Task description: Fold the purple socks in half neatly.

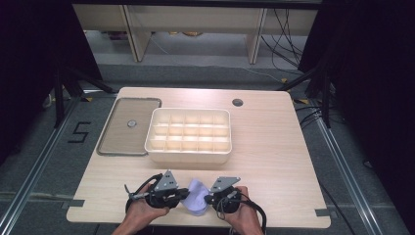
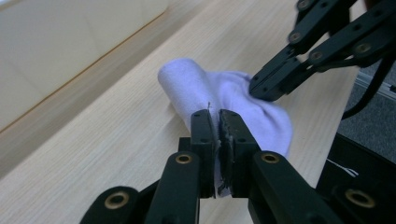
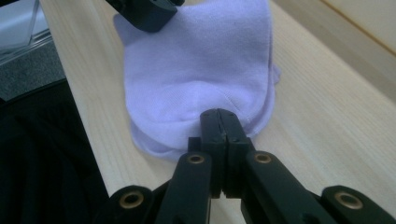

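Note:
A small lavender cloth [image 1: 195, 197] lies folded over on the wooden table [image 1: 274, 147] near its front edge, between my two grippers. My left gripper [image 1: 184, 196] is shut on the cloth's left side. In the left gripper view its jaws [image 2: 218, 122] are pressed together with fabric pinched between them, and the cloth [image 2: 201, 86] bulges just beyond. My right gripper [image 1: 208, 199] is shut on the opposite edge. In the right gripper view its closed jaws [image 3: 219, 119] bite the near hem of the cloth [image 3: 201, 60]. Each gripper view also shows the other gripper's tip on the cloth.
A cream box [image 1: 188, 134] divided into several compartments stands mid-table behind the cloth. Left of it a flat brown lid [image 1: 128, 126] with a round knob lies on the table. A cable hole [image 1: 237, 102] sits at the back. Hands hold the grippers at the table's front edge.

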Action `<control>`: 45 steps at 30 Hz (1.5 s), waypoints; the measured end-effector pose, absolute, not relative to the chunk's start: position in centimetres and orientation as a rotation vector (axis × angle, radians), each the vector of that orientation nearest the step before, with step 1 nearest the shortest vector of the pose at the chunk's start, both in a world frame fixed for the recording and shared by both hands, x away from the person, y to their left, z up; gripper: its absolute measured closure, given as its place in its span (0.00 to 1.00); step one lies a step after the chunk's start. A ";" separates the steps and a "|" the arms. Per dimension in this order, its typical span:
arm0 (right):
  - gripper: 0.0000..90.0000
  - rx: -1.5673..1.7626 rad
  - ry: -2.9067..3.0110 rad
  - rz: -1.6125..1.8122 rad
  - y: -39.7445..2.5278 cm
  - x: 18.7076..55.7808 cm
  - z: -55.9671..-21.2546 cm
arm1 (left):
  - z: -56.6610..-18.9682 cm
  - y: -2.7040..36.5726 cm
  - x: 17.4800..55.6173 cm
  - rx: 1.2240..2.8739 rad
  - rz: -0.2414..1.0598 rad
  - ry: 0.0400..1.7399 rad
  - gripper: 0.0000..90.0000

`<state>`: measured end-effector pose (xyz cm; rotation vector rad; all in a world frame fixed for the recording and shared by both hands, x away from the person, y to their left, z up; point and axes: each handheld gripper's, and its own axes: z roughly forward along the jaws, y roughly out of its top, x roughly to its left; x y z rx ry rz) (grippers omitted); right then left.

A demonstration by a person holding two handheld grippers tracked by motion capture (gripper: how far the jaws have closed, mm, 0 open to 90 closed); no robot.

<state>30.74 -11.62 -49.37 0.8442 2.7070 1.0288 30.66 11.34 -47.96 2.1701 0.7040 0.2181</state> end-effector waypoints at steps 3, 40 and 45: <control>1.00 0.861 2.695 1.037 -11.4 30.9 -49.7 | -47.7 10.7 30.3 2.161 0.228 0.685 0.93; 0.99 0.942 2.581 1.170 -14.3 31.0 -47.3 | -50.1 6.3 28.4 2.288 0.244 0.536 0.92; 0.99 0.878 2.602 1.188 -12.7 31.2 -46.8 | -50.0 6.3 28.6 2.288 0.234 0.523 0.91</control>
